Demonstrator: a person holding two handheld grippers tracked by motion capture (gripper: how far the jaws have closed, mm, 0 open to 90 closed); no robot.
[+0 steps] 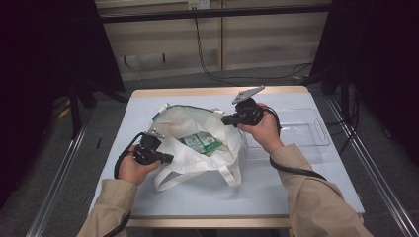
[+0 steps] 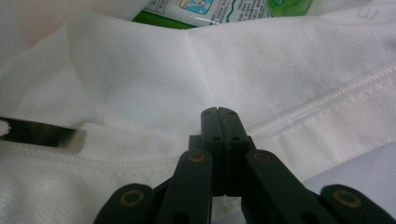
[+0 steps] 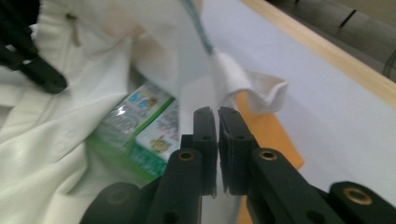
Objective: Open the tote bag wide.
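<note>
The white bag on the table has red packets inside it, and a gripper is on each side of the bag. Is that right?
Not quite. The packets in the white bag are green and white, not red, as the high view shows. The left gripper and right gripper are indeed on either side.

place: lab recording bay | evidence: black curtains (image 1: 44,49), aluminium rails (image 1: 59,173), floor cables (image 1: 257,76), covered table (image 1: 296,192)

High view looks down on my table (image 1: 207,197); both gripper views sit close, sharing the white bag (image 1: 197,128) and green packets (image 1: 200,143).
</note>
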